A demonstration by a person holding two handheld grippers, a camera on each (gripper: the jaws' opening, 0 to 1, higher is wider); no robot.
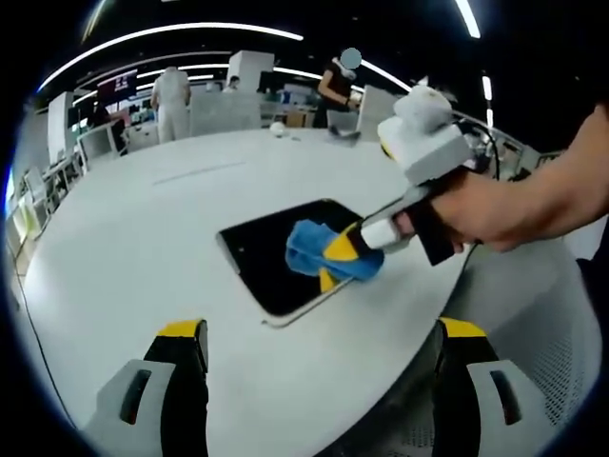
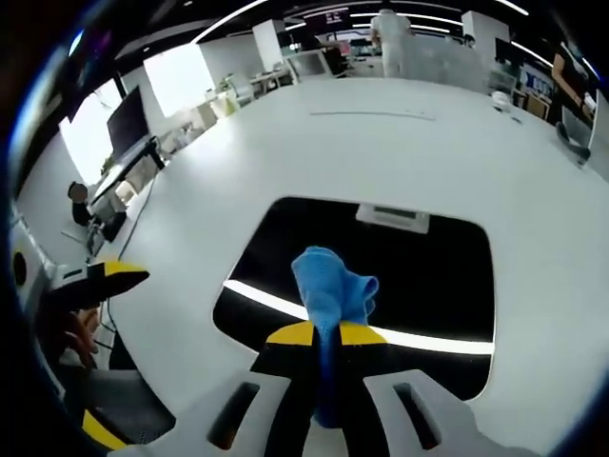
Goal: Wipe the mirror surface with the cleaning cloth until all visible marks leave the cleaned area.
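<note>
A dark rectangular mirror (image 1: 266, 257) (image 2: 428, 267) lies flat on the white round table (image 1: 162, 209) (image 2: 381, 143). A blue cleaning cloth (image 1: 319, 249) (image 2: 331, 290) rests on its near part. My right gripper (image 2: 322, 335) (image 1: 341, 253) is shut on the cloth and presses it against the glass; a hand holds that gripper from the right in the left gripper view. My left gripper (image 1: 319, 333) stands open over the table's near edge, short of the mirror, with nothing between its black and yellow jaws. Its yellow tip (image 2: 114, 274) enters the right gripper view from the left.
Small objects (image 1: 276, 127) sit at the table's far side. Desks with monitors (image 2: 128, 124) and standing people (image 1: 171, 100) fill the room behind. A mesh chair (image 1: 533, 324) stands by the table's near right edge.
</note>
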